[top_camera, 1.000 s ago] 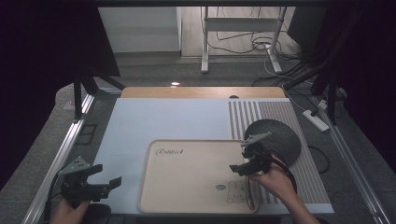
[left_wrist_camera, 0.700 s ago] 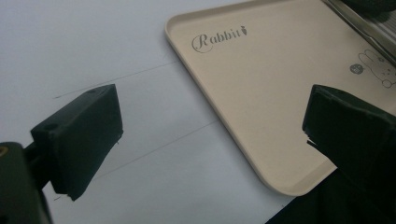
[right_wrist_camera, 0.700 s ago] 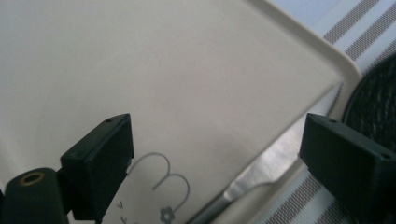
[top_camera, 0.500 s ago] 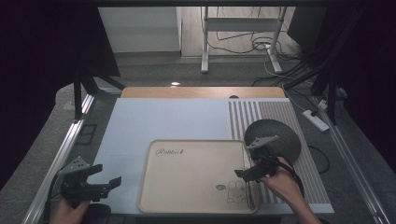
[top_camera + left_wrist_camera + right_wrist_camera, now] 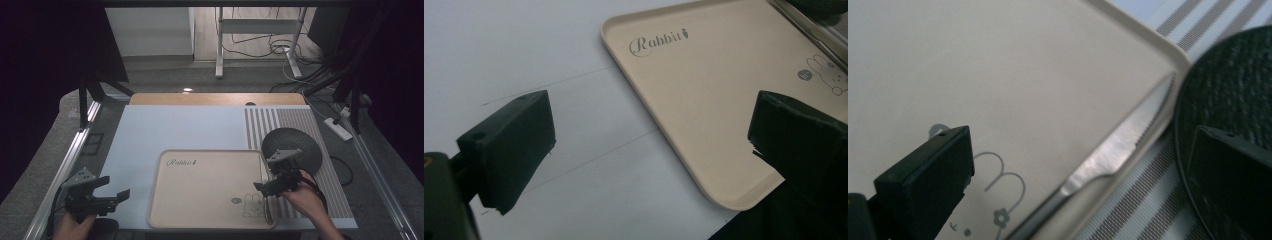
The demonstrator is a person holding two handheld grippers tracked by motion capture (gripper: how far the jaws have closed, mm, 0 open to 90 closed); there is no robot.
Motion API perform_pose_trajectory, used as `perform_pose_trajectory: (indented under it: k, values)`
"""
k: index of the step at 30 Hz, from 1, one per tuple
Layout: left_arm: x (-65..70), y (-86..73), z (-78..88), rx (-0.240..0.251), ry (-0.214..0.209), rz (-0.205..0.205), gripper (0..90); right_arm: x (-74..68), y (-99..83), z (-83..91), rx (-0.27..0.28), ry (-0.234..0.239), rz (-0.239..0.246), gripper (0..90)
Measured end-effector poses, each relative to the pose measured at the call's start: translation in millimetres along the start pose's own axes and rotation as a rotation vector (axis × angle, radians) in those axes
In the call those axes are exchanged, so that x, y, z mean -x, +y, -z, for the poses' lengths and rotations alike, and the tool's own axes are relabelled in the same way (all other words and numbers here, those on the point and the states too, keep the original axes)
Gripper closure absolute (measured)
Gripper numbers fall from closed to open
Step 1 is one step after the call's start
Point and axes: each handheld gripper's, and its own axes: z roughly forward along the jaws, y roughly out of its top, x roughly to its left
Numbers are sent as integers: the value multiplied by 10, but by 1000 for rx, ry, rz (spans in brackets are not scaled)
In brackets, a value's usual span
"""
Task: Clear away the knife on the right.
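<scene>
A beige tray [image 5: 210,187] printed "Rabbit" lies on the pale blue table mat. A steel knife [image 5: 1113,150] with a serrated blade lies inside the tray [image 5: 998,65] against its right rim; in the high view the knife [image 5: 265,200] is a thin line. My right gripper [image 5: 267,185] hovers over that rim. Its jaws have just been opening and now stand wide, with the knife below and between them, untouched; my right gripper [image 5: 1078,185] holds nothing. My left gripper [image 5: 114,189] rests at the table's near left, open and empty. My left gripper [image 5: 649,145] faces the tray's near left corner [image 5: 704,100].
A dark round woven mat [image 5: 295,145] sits on a grey striped placemat [image 5: 300,120] just right of the tray, close to my right gripper. The table's near edge runs right under both hands. Cables and a desk frame lie on the floor beyond.
The right gripper's jaws have spread wider and the hand has drawn slightly toward the near edge. The knife stays by the tray's right rim. The left gripper has not moved.
</scene>
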Motion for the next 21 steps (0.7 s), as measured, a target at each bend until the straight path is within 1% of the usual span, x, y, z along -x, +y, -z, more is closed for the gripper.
perform_pose_trajectory:
  k: [2, 4, 7, 10, 21]
  values:
    - [1, 1, 0, 0, 0, -1, 49, 18, -39, 36, 6, -15, -7, 0]
    - [4, 2, -1, -1, 1, -2, 49, 41, -78, 78, 21, -26, -24, 0]
    - [4, 2, -2, -1, 1, -2, 49, 77, -132, 149, 42, -35, -51, 0]
    - [3, 2, -1, 0, 1, -2, 49, 99, -188, 212, 55, -45, -65, 0]
    - [6, 3, -4, -1, 3, 0, 49, 120, -390, 422, 90, -85, -113, 0]
